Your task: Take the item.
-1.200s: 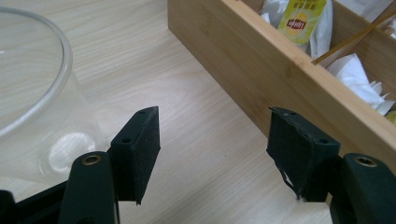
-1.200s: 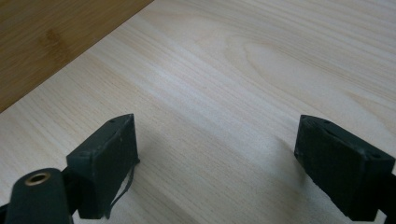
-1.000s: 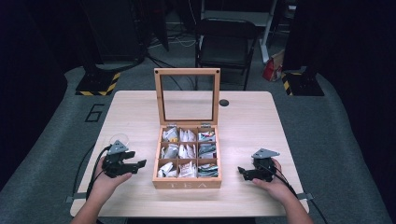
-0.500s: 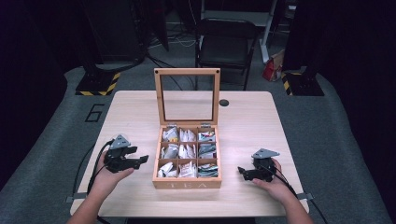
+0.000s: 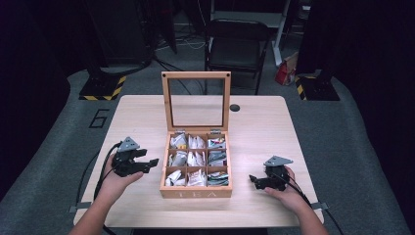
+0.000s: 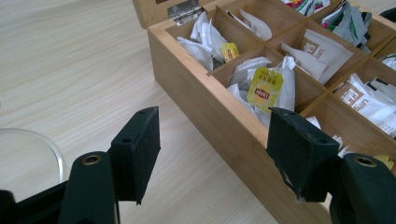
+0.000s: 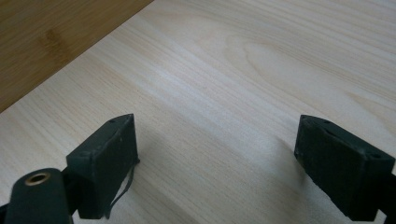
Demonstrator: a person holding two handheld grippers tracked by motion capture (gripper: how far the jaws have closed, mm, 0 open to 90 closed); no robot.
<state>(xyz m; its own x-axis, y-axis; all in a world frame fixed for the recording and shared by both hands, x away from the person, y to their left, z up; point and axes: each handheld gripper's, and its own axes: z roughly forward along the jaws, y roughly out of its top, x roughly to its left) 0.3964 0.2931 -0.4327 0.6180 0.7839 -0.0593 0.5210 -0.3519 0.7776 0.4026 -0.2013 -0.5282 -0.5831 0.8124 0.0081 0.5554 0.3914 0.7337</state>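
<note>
Nine compartments divide the wooden tea box [image 5: 195, 192], which sits in the middle of the table [image 5: 264, 127] with its glass lid [image 5: 196, 100] standing upright at the far side. Tea bags in white, green and yellow wrappers lie in the compartments.

On the box's left, the left gripper [image 5: 149, 164] is held above the table, just beside the box's left wall and pointing toward it. Its jaws are spread wide with nothing between them. In the left gripper view, the left gripper [image 6: 212, 140] frames that wall of the box, and a tea bag with a yellow tag [image 6: 265, 87] stands in the middle compartment of the nearest row, just past the right jaw. Another small yellow tag [image 6: 229, 50] shows in the next compartment toward the lid's hinge [image 6: 185, 9].

Over on the box's right, the right gripper [image 5: 253, 180] rests low by the table's near edge, apart from the box, pointing toward it. Its jaws too are spread and empty. In the right gripper view, the right gripper [image 7: 217, 154] looks across bare table, with the box's side [image 7: 51, 37] at the upper left.
</note>
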